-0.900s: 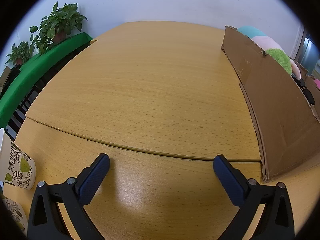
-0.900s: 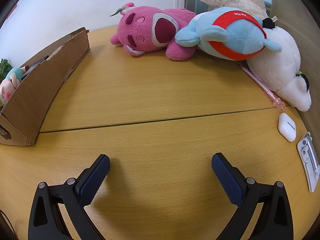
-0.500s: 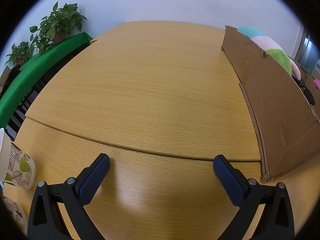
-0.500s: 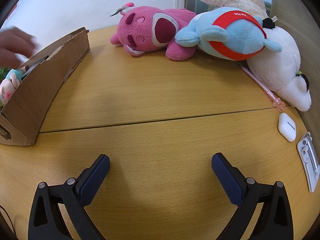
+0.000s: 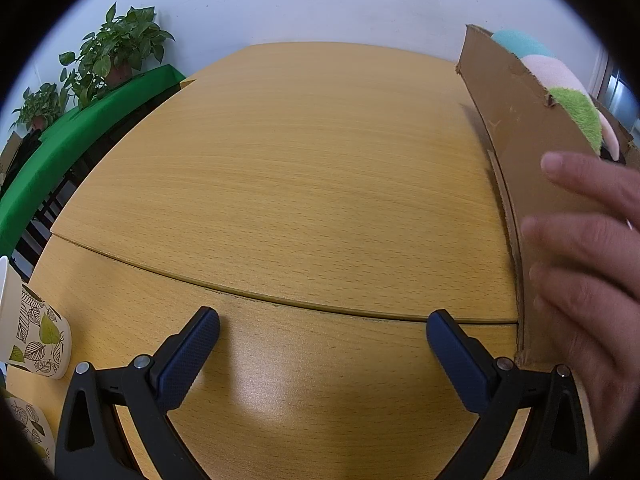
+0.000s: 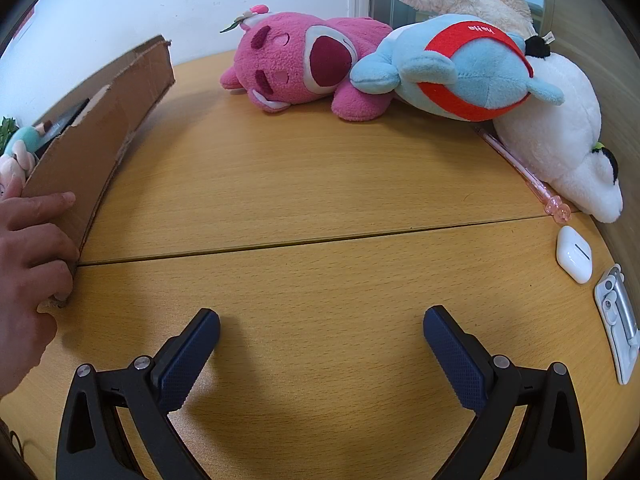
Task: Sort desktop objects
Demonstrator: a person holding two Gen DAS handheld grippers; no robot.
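Each claw (image 5: 323,328) (image 6: 321,326) has black arms, silver screws and textured dark-blue pads (image 6: 188,360).

Pink plush (image 6: 304,64), blue plush (image 6: 460,68), white plush (image 6: 560,136) heaped together; earbud case (image 6: 574,254) nearby

Left gripper (image 5: 322,334): jaws fully apart, nothing between them, angled downward. Right gripper (image 6: 321,334): same. A bare hand (image 5: 588,264) shows with fingers (image 6: 42,205) extended.

Your box (image 6: 100,136) stands on the table (image 6: 300,208) left of the plush toys (image 6: 400,68); a hand (image 6: 28,256) grips its near corner; earbud case (image 6: 574,254) far right.
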